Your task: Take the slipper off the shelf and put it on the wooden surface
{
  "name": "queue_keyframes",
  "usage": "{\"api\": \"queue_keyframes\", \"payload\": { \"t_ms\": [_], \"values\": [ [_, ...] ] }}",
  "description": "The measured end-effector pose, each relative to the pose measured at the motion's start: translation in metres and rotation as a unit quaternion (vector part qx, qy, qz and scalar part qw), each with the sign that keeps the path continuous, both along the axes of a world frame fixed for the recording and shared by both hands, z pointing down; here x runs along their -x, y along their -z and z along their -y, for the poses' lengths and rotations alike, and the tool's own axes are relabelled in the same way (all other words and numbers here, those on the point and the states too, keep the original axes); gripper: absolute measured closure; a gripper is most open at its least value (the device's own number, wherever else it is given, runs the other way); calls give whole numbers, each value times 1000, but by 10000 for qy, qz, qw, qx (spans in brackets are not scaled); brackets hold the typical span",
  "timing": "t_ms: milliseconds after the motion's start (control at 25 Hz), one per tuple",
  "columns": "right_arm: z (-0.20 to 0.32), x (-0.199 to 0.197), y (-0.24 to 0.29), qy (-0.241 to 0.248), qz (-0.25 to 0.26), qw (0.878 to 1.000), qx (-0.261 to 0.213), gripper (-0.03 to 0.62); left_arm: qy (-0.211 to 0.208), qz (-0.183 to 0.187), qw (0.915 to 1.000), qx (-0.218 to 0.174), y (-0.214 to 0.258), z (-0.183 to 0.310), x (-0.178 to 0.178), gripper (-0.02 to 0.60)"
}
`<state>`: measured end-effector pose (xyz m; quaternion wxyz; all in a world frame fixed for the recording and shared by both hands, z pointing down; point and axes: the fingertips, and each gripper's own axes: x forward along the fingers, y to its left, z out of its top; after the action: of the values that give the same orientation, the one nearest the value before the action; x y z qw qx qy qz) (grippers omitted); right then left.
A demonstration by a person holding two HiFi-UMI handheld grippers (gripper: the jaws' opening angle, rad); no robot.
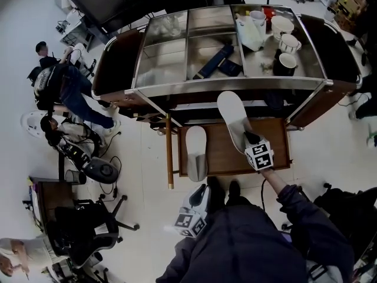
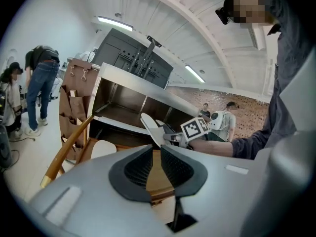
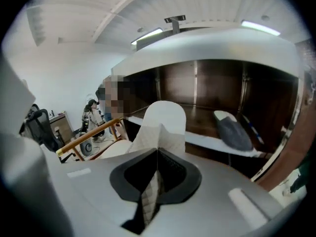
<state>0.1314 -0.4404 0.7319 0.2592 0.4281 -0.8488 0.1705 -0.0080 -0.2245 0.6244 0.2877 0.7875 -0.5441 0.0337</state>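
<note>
A white slipper (image 1: 231, 118) hangs tilted over the wooden surface (image 1: 222, 158), toe toward the cart. My right gripper (image 1: 250, 138) is shut on its heel end. In the right gripper view the pads pinch the quilted upper of this slipper (image 3: 165, 120) at my right gripper (image 3: 158, 152). A second white slipper (image 1: 196, 152) lies flat on the wood's left part. My left gripper (image 1: 192, 216) hangs low beside the person's body. In the left gripper view my left gripper (image 2: 153, 149) has its jaws a narrow gap apart with nothing between them.
A grey slipper (image 3: 232, 130) lies on the cart's inner shelf (image 3: 207, 143). The steel cart top (image 1: 165, 55) carries cups (image 1: 286, 41) and a dark blue box (image 1: 214, 62). A wooden rail (image 1: 169, 152) stands left of the wood. People and an office chair (image 1: 88, 232) are at the left.
</note>
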Motion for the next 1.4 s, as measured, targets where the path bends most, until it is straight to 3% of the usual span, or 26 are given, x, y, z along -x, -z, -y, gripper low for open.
{"api": "queue_keyframes", "payload": {
  "t_ms": [240, 320, 440, 640, 680, 760, 840, 920, 1160, 1400],
  "values": [
    [132, -24, 5, -638, -423, 9971, -47, 586, -219, 140, 9996, 55, 11, 6, -3, 526],
    [163, -21, -4, -784, -570, 9953, 21, 586, 55, 237, 9996, 149, 11, -6, 13, 526],
    [193, -26, -38, -1062, -837, 9894, 529, 585, 617, 219, 9973, 324, 7, -23, 39, 528],
    [197, -8, -56, -1109, -461, 9878, 986, 554, 908, 289, 9946, 409, 5, -46, 52, 529],
    [197, -7, -47, -1134, -479, 9899, 701, 539, 907, 281, 9945, 431, 3, -51, 53, 528],
    [197, -6, -9, -1064, -611, 9918, -347, 536, 873, 224, 9948, 468, -2, -59, 52, 529],
    [175, -3, 19, -913, -644, 9892, -947, 525, 753, 163, 9959, 467, -4, -64, 48, 529],
    [134, -4, 31, -835, -484, 9895, -1077, 525, 538, 128, 9977, 400, -3, -66, 41, 528],
    [-50, -10, 51, -629, 70, 9919, -1097, 565, -89, -40, 9999, 34, 4, -94, 29, 529],
    [-272, 14, 67, -657, 160, 9941, -848, 592, -704, -64, 9970, -313, 10, -178, 37, 529]
  ]
}}
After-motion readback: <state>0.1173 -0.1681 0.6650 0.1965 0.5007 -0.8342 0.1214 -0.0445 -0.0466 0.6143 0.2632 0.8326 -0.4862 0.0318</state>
